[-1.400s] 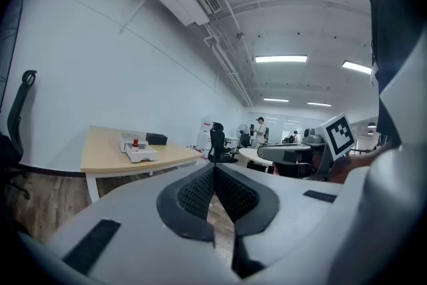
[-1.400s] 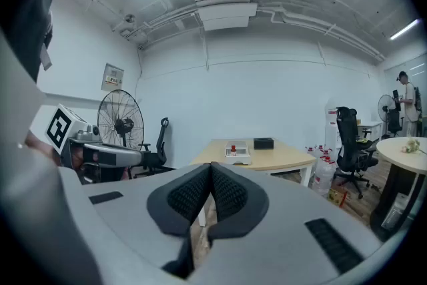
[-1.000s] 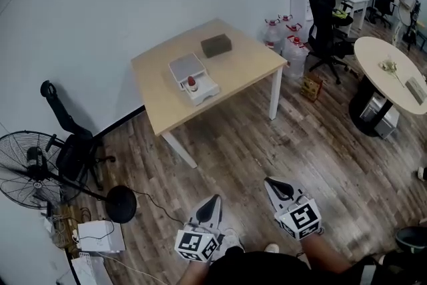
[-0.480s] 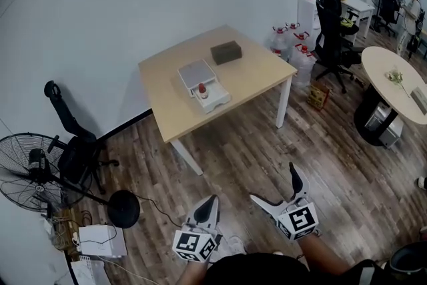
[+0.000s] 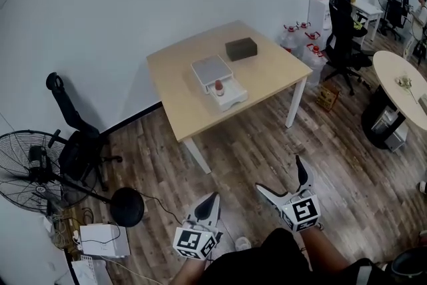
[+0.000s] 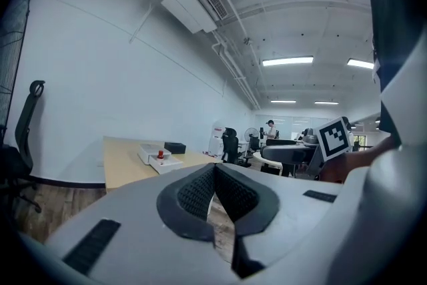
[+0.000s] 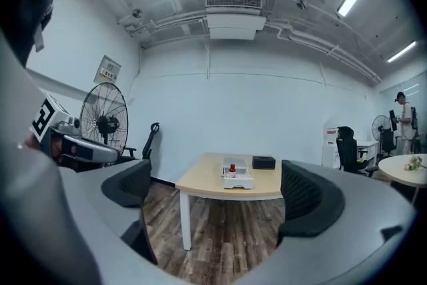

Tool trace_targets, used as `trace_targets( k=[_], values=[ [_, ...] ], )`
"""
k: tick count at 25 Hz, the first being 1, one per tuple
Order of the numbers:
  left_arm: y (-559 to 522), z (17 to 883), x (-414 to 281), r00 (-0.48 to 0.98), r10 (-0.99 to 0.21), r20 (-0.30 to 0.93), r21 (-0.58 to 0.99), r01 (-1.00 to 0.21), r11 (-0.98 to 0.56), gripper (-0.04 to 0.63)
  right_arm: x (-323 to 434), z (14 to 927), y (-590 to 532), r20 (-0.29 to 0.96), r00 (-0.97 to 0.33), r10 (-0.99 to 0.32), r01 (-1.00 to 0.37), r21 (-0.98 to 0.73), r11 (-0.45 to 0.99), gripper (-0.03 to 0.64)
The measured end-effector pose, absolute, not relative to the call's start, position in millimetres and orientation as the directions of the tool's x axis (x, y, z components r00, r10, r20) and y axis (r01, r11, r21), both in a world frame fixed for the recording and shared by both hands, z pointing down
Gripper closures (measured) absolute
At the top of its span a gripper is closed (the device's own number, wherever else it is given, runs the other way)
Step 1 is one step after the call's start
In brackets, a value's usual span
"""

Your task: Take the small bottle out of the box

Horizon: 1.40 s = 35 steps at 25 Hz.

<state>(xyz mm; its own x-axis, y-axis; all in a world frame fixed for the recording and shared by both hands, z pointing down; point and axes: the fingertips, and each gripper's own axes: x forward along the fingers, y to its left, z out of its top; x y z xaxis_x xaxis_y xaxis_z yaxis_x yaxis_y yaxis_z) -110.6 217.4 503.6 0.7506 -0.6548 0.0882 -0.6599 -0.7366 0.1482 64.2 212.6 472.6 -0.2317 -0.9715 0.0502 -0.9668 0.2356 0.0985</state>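
Observation:
A small bottle (image 5: 219, 86) with a red cap stands in an open white box (image 5: 230, 98) on the light wooden table (image 5: 180, 103), far ahead of both grippers. My left gripper (image 5: 209, 202) is held low over the floor, its jaws shut and empty. To its right, my right gripper (image 5: 285, 181) stands open with nothing between its fingers. In the right gripper view, the bottle (image 7: 232, 169) and box (image 7: 239, 180) show between the spread jaws of that gripper (image 7: 213, 193). In the left gripper view, the bottle (image 6: 160, 155) appears far off, above the closed left gripper (image 6: 213, 173).
A dark block (image 5: 241, 49) lies on the table behind the box. A standing fan (image 5: 30, 167) and an office chair (image 5: 73, 143) are at the left. Water jugs (image 5: 299, 37), a black chair (image 5: 343, 23) and a round table (image 5: 403, 87) are at the right.
My right gripper has gone from shut to wide open. The table now sits a little further right and lower in the head view. The left gripper stays shut.

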Motion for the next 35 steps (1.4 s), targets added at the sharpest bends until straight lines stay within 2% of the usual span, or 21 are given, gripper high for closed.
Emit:
trace_targets(
  k=[17, 35],
  values=[
    [98, 531, -124, 0.669, -0.731, 0.138, 0.165, -0.743, -0.649, 0.583, 84, 497, 82, 0.108, -0.253, -0.961, -0.961, 0.090, 0.263, 0.026],
    [-68, 519, -55, 0.574, -0.803, 0.158, 0.128, -0.819, -0.560, 0.583, 127, 510, -101, 0.160, -0.412, -0.897, -0.905, 0.046, 0.424, 0.027]
  ],
)
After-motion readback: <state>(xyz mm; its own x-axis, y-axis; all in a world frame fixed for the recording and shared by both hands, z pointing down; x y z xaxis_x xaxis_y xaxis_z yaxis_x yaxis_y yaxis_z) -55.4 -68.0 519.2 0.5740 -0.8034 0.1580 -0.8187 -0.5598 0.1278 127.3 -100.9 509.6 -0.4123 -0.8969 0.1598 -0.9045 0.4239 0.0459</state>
